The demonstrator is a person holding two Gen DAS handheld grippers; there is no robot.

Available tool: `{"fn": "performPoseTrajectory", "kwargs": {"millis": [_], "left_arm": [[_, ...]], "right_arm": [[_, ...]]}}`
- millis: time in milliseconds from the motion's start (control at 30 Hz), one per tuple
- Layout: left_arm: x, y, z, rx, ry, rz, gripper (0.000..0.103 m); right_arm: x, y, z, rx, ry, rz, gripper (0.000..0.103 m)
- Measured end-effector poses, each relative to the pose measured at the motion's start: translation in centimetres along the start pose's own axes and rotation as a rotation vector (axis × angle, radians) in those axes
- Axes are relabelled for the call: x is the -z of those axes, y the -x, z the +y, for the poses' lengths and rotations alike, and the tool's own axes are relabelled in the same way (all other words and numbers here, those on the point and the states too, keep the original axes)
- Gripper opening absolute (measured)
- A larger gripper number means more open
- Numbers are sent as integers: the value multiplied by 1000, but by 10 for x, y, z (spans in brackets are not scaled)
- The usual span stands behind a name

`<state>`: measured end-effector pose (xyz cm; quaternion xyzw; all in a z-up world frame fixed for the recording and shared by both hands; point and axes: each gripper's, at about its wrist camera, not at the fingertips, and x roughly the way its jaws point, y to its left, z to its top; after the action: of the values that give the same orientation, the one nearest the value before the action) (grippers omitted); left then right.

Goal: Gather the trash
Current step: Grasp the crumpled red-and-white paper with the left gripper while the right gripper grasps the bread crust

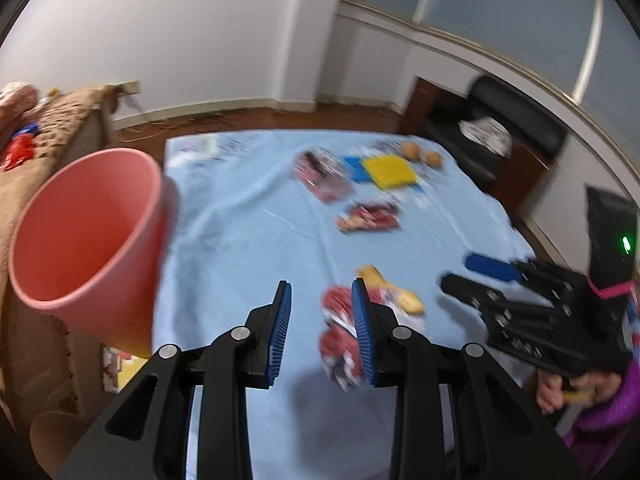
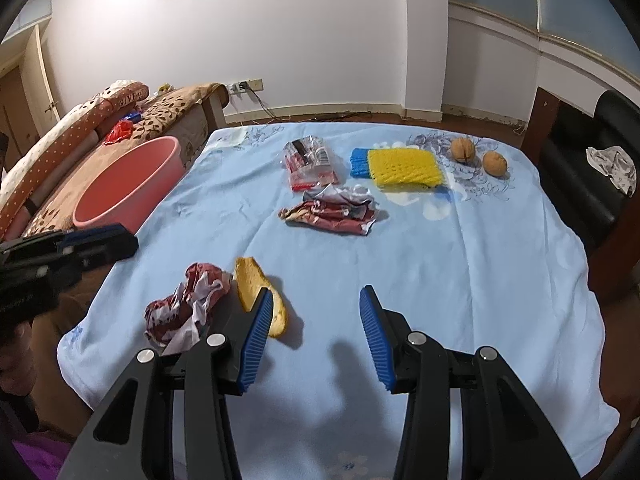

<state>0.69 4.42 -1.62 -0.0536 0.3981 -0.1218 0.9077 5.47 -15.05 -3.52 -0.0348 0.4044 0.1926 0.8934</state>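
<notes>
Barely started: bin (image 1: 86, 240) looks empty, at table's (image 2: 480, 280) left edge. Peel (image 2: 250, 284), wrappers (image 2: 188, 304) (image 2: 332, 212), packet (image 2: 312, 162), foam nets (image 2: 402, 168), walnuts (image 2: 463, 149) all on table. Left claw (image 1: 322, 330) spread, empty, beside near wrapper. Right claw (image 2: 314, 338) spread, empty, by peel.

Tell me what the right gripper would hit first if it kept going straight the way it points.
Most likely bare blue cloth. The open right gripper aims at empty sheet; the orange peel lies by its left finger, just off that line, though depth is hard to judge.
</notes>
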Motion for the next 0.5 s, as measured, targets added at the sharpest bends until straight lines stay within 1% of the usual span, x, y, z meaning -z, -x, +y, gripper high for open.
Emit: {"fn": "performPoseTrajectory", "kwargs": {"millis": [100, 233, 333, 500], "left_arm": [[10, -7, -8, 42, -55, 52, 31], [21, -17, -15, 64, -100, 97, 31], [26, -24, -18, 65, -114, 121, 31], [26, -35, -19, 29, -112, 136, 31]], "right_arm": [[4, -2, 2, -12, -1, 9, 44], [8, -5, 3, -26, -5, 23, 44], [8, -7, 3, -33, -9, 32, 44], [10, -11, 3, -40, -9, 41, 44]]}}
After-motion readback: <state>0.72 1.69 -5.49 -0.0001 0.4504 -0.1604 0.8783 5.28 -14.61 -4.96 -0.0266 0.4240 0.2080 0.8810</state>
